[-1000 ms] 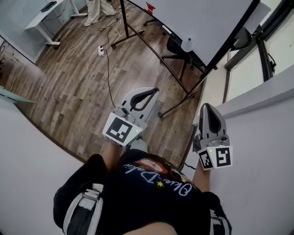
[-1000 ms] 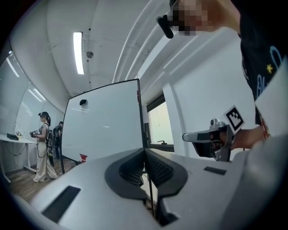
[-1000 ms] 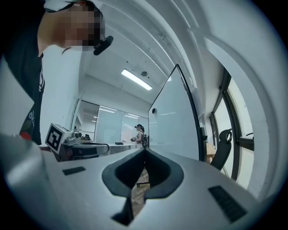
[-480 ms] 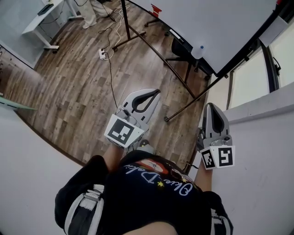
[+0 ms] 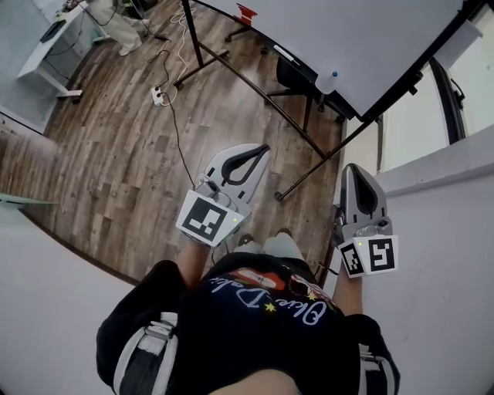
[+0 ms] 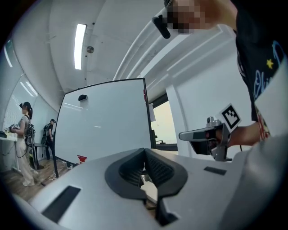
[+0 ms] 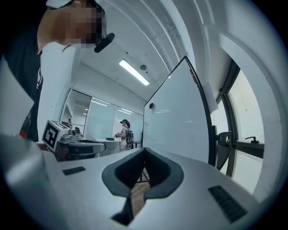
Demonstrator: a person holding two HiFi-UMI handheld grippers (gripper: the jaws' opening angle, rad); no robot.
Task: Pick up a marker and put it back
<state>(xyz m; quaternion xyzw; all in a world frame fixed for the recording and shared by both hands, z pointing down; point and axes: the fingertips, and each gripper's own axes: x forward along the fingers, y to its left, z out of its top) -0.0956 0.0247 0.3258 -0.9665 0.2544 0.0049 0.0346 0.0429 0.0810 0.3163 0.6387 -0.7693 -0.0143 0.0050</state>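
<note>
Marker not yet picked up: left tongs (image 5: 265,149) and right tongs (image 5: 350,167) both clenched on nothing, well short of the whiteboard (image 5: 340,31)

Both tongs point level toward the whiteboard. Marker is too small to pick out for certain; it probably lies among the small things on the whiteboard's ledge (image 5: 287,54), along from the red thing (image 5: 247,13). To do this well, come square to the ledge, spread one pair of tongs before arriving, and take the marker across its barrel
</note>
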